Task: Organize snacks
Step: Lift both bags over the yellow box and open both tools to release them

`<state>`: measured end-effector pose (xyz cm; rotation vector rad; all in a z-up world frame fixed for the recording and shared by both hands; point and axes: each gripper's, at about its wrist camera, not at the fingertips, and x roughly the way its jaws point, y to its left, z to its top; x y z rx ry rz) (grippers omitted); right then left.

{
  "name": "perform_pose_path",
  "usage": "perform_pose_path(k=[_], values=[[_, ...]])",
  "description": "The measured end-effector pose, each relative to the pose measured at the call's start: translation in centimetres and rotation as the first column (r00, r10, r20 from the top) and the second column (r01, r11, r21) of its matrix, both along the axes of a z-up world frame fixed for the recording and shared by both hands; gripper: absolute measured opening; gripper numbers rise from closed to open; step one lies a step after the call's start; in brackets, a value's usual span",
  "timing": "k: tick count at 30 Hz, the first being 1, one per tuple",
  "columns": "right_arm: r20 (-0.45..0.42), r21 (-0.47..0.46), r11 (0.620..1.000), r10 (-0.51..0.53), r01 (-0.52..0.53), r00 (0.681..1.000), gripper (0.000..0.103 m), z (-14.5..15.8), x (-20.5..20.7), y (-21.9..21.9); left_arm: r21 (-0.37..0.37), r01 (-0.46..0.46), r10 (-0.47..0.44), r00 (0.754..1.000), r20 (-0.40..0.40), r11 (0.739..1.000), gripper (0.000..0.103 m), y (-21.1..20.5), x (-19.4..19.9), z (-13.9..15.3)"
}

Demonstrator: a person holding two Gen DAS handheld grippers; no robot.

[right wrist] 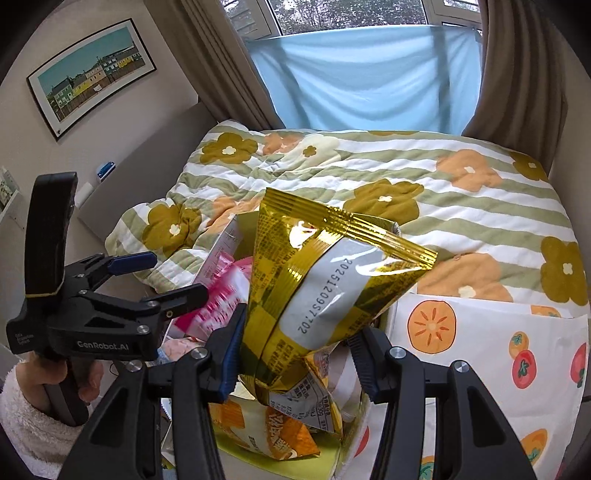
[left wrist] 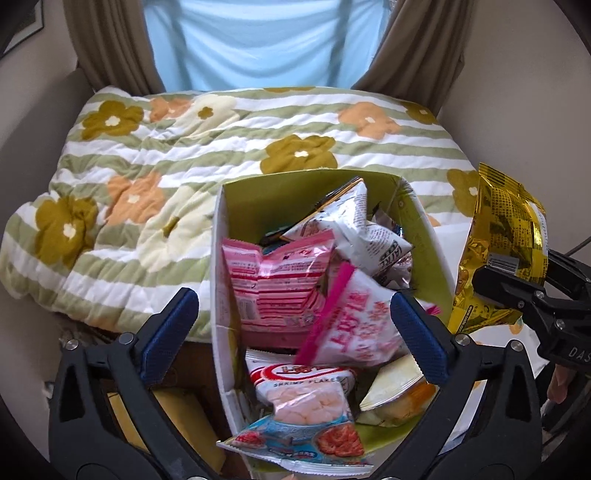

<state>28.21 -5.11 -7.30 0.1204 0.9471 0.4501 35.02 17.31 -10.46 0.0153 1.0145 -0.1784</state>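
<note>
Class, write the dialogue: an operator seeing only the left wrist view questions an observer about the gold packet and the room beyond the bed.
Operator: What's on the gold packet's hidden face?
Observer: A grey band with a printed number code; the right hand-held gripper clamps the packet's lower part.
Operator: What's above the blue cloth?
Observer: A window, with trees outside.

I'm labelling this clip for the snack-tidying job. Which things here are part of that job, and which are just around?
Part of the job:
gold bag, held by the right tool
green box
pink bag and shrimp flakes bag in the box
left tool, open over the box

Just around:
flowered quilt
fruit-print cloth
framed picture
curtains
</note>
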Motion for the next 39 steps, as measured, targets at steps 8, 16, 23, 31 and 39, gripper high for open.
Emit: perform_pose_path(k=[8, 16, 23, 31, 39], values=[[-0.022, -0.034, 0.999, -0.025, 0.024, 0.999, 0.048, -0.7, 0.8, 0.7, -0.032, -0.049, 0.049, 0.999, 0.005, 0.998, 0.103, 2.7, -2.1, -0.3], [-0.053, -0.173, 0.985, -0.029, 0.019, 0.998, 0.048, -1.7, 2.5, 1.1, -0.036, -0.034, 0.035, 0.999, 0.028, 0.999, 0.103, 2.7, -2.3, -0.6], [0.008, -0.171, 0.984, -0.046, 0.047, 0.999, 0.102, -2.9, 3.0, 0.7, -0.064, -0.01, 0.012, 1.0, 0.021, 0.998, 0.103, 2.2, -1.7, -1.7], [0.016, -0.15, 0.986, -0.066, 0.068, 0.998, 0.102, -3.4, 1.7, 0.0, -0.049, -0.029, 0.031, 0.999, 0.026, 0.998, 0.103, 1.5, -3.2, -1.4], [0.118, -0.08, 0.995, -0.049, 0.059, 0.992, 0.102, 1.0, -2.4, -2.4, -0.007, -0.05, 0.05, 0.991, 0.123, 0.999, 0.103, -2.2, -9.0, 3.1]])
